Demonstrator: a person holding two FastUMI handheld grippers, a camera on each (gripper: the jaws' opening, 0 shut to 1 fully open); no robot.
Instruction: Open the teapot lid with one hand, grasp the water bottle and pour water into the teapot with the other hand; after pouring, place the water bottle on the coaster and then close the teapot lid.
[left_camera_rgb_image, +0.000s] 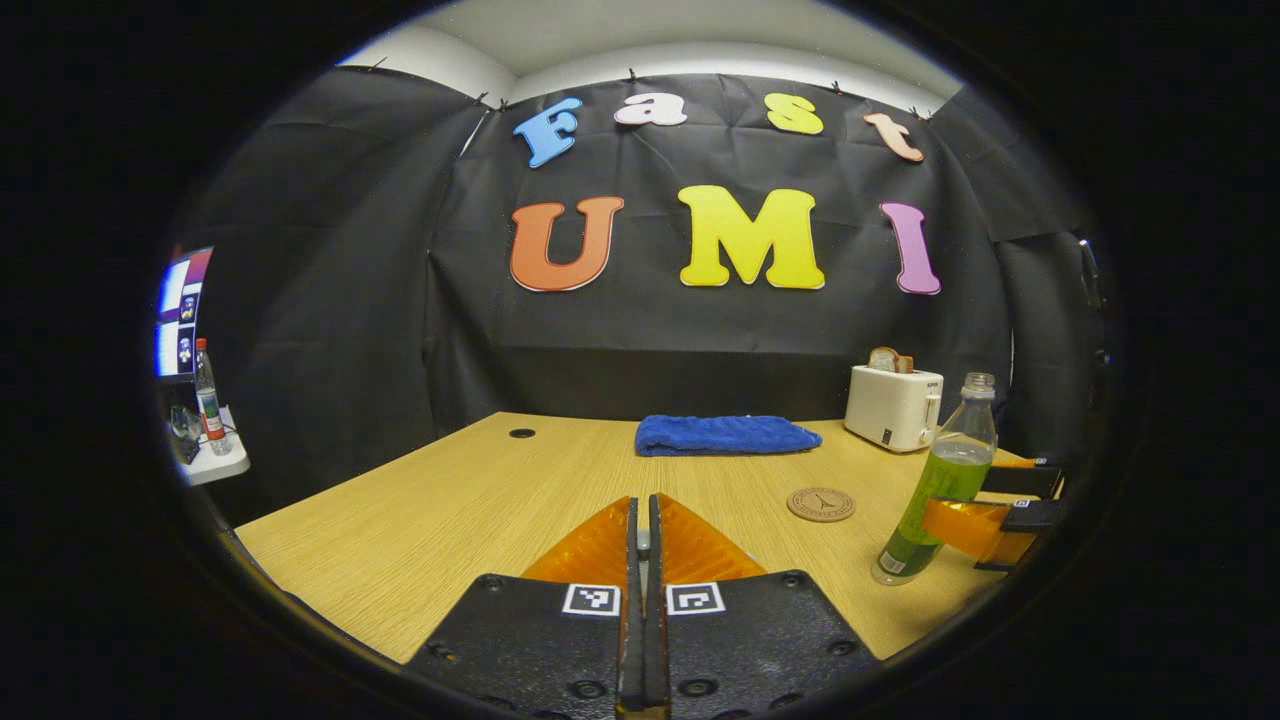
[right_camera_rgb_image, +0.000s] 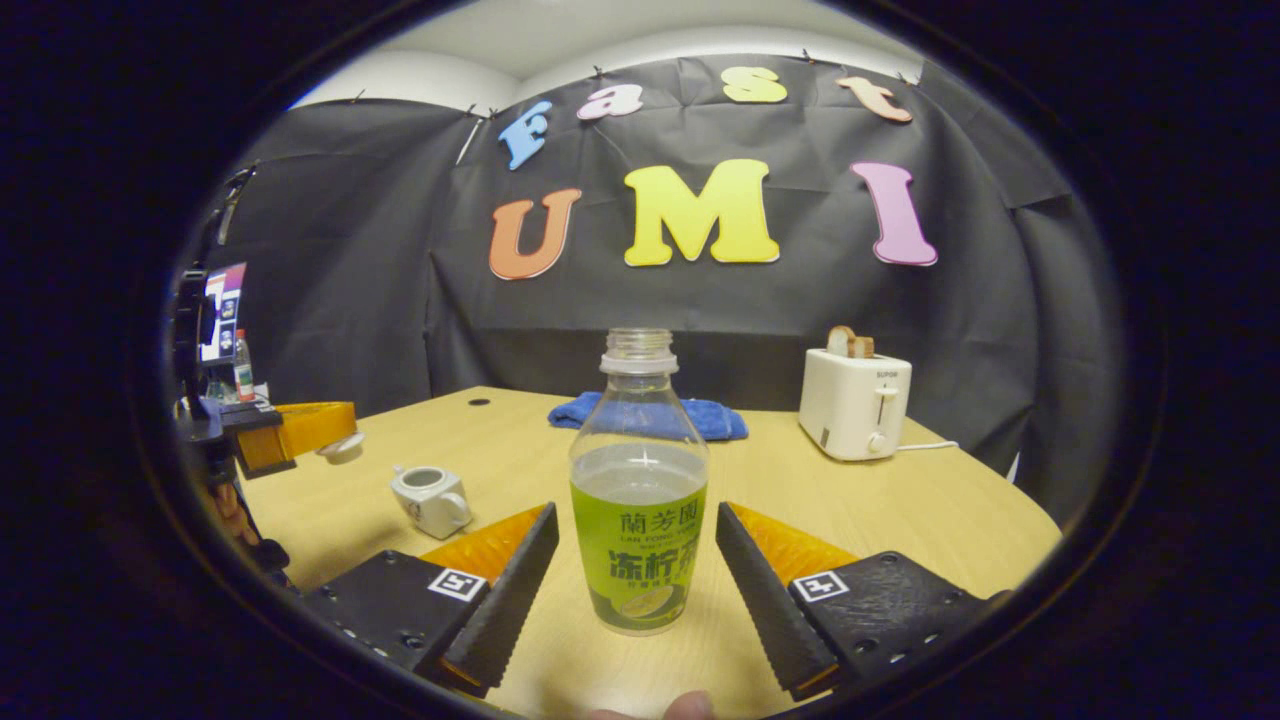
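A gap is left on each side of the water bottle (right_camera_rgb_image: 640, 490) between the spread right tongs (right_camera_rgb_image: 635, 570). Bare worktop (left_camera_rgb_image: 440, 500) is seen toward the far left corner. The far edge is blocked by a blue towel (left_camera_rgb_image: 725, 435) and a toaster (left_camera_rgb_image: 892, 405).

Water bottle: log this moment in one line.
left gripper: shut on teapot lid | teapot: open | right gripper: open, fingers flanking water bottle | pour: not started
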